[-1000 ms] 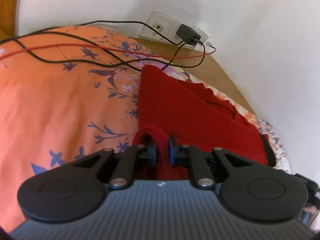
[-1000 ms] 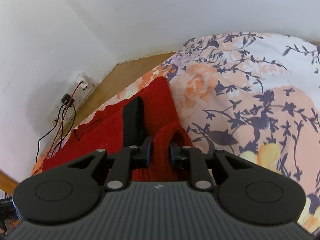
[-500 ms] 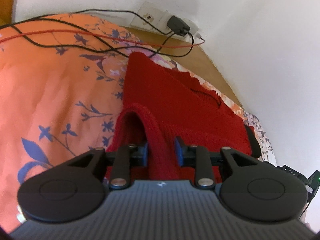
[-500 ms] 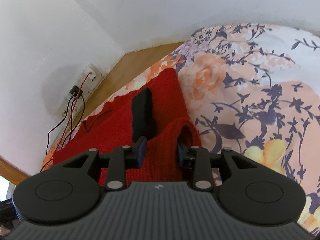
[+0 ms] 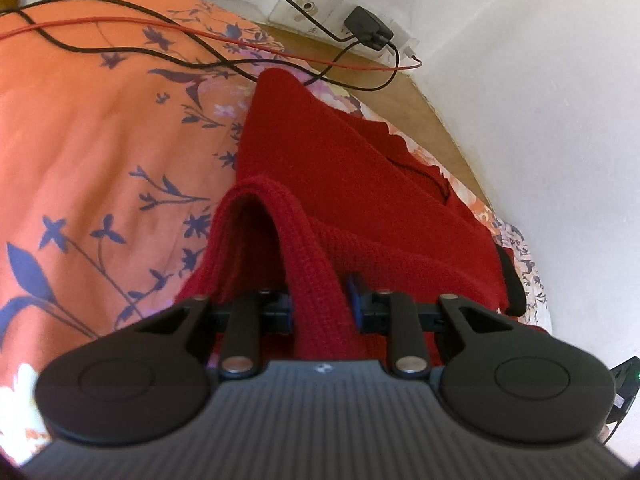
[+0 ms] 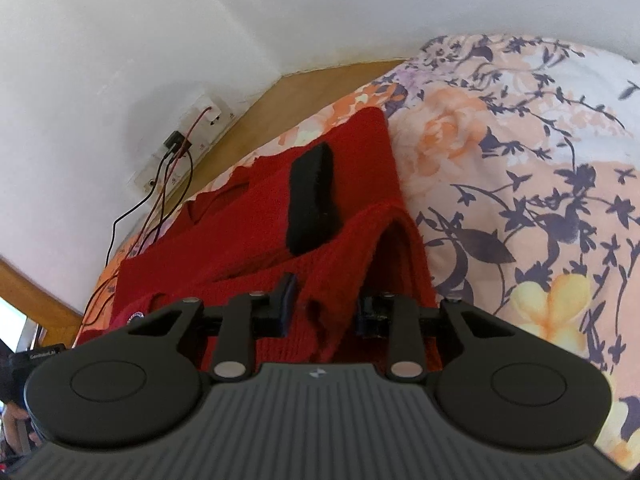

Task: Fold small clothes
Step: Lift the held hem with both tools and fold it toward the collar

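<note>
Because the left hand-held gripper (image 5: 320,304) stands spread around a raised ridge of the red knit sweater (image 5: 340,168) without pinching it, the fold could slump open on the bed (image 5: 80,140). From the right view, the right hand-held gripper (image 6: 326,300) is likewise spread around the sweater's hem; its black patch (image 6: 312,200) faces up.
</note>
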`<action>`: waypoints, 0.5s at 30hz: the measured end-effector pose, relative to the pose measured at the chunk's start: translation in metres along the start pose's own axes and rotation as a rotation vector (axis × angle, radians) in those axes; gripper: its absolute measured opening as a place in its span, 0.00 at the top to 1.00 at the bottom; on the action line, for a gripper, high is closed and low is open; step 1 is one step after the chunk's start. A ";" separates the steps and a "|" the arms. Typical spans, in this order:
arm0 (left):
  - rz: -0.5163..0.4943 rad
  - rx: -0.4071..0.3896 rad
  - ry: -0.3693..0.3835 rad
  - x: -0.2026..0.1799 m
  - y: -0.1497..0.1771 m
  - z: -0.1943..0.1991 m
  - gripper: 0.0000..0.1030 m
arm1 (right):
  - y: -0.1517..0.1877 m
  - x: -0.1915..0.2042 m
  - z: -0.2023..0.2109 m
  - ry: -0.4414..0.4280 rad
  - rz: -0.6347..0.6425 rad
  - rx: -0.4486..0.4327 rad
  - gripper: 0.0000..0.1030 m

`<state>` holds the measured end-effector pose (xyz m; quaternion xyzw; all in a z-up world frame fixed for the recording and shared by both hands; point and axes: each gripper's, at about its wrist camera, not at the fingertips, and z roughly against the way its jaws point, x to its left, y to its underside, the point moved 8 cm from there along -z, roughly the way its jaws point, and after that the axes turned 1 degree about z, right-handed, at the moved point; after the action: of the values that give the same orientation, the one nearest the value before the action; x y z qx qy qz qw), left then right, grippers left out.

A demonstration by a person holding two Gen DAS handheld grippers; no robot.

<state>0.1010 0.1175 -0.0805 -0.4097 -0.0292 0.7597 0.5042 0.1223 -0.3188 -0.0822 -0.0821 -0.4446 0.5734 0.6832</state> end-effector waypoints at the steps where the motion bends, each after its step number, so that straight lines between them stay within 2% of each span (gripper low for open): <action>1: 0.001 0.001 0.004 -0.001 0.000 0.001 0.89 | -0.001 0.001 0.001 -0.005 0.004 -0.007 0.82; 3: 0.002 -0.011 0.010 -0.003 -0.002 0.006 0.90 | -0.006 0.002 0.006 -0.020 -0.005 -0.027 0.91; 10: -0.032 -0.148 0.007 -0.021 -0.025 0.039 0.91 | -0.032 0.015 0.030 -0.109 -0.061 -0.147 0.93; 15: -0.042 -0.211 0.018 -0.039 -0.047 0.047 0.91 | -0.057 0.031 0.033 -0.139 -0.057 -0.225 0.93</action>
<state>0.1112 0.1270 -0.0043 -0.4666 -0.1128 0.7379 0.4744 0.1382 -0.3242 -0.0114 -0.1057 -0.5546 0.5045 0.6533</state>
